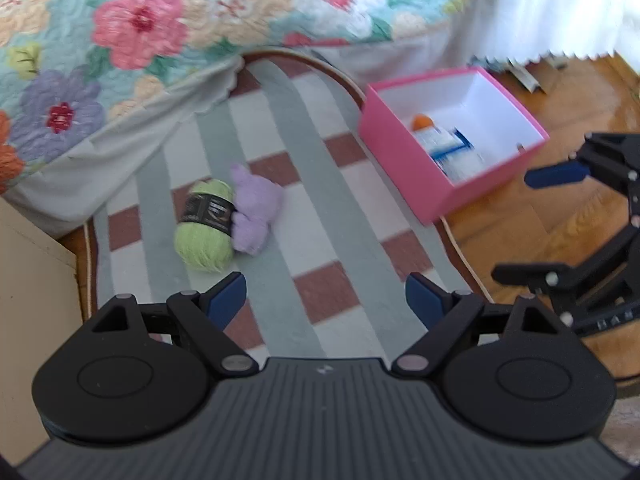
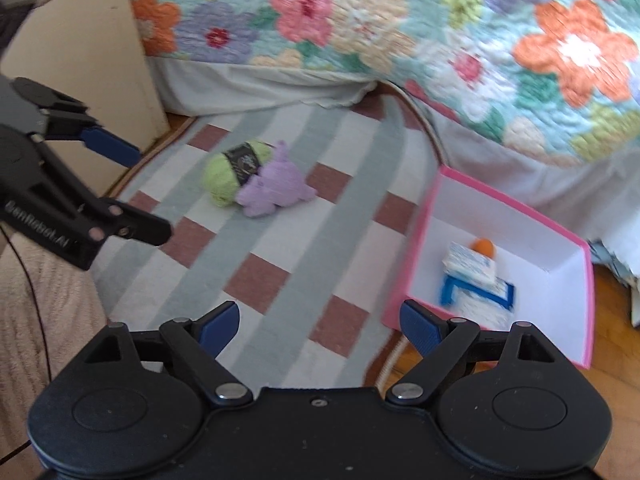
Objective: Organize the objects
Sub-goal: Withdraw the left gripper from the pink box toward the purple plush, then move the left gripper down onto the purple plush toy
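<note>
1. On the rug (image 1: 288,128), a green yarn ball (image 1: 205,224) touches a purple plush (image 1: 256,210).
2. Right of the rug's edge, a pink box (image 1: 404,148) holds white-and-blue packets (image 1: 452,150) and something orange (image 1: 422,121).
3. Above the rug, the left gripper (image 1: 326,300) and right gripper (image 2: 320,326) both gape wide, empty.

Fuzzy green yarn skein (image 1: 205,226), woven checked rug (image 1: 288,184), quilted cloth bedspread (image 1: 200,12), glossy wooden floor (image 1: 560,216)
</note>
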`<state>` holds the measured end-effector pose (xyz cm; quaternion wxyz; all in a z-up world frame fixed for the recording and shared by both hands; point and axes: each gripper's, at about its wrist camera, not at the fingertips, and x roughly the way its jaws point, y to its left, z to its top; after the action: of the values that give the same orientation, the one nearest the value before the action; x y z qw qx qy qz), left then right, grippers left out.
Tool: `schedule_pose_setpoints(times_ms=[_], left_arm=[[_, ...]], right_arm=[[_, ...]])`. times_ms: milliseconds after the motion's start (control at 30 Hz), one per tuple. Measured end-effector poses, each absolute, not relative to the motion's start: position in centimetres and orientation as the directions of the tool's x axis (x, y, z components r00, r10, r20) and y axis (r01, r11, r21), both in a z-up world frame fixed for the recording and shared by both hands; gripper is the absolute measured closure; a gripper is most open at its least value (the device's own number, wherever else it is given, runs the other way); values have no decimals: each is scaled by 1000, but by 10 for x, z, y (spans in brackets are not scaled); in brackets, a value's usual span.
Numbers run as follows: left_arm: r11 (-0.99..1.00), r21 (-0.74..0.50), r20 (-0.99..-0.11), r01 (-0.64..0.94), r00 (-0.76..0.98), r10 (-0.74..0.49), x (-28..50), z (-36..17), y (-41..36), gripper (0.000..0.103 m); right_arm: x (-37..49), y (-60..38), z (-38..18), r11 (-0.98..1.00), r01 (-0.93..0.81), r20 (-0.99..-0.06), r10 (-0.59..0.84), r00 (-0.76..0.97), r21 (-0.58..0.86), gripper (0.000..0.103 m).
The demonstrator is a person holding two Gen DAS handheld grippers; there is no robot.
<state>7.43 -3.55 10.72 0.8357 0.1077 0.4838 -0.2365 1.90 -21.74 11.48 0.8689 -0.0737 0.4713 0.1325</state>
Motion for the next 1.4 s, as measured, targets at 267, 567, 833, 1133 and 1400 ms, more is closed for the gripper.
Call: schedule_pose_setpoints(times_ms=[267, 567, 833, 1133, 1400], left_arm=[[900, -35, -856, 435, 452, -252, 98, 82, -8, 16], [919, -159, -853, 362, 418, -312, 141, 41, 9, 16], [896, -242, -830, 371, 399, -390, 180, 11, 3, 34], [881, -325, -795, 345, 404, -452, 224, -25, 1, 66], [867, -338, -749, 365, 454, -483, 225, -40, 0, 70]], right_arm=[[29, -185, 103, 907, -419, -724, 266, 636, -35, 13], [65, -165, 62, 900, -421, -718, 220, 660, -111, 13], [116, -162, 38, 924, -344, -687, 360, 632, 168, 4], [146, -141, -10, 933, -336, -701, 325, 634, 129, 7], [152, -134, -41, 935, -291, -659, 350, 666, 202, 26]])
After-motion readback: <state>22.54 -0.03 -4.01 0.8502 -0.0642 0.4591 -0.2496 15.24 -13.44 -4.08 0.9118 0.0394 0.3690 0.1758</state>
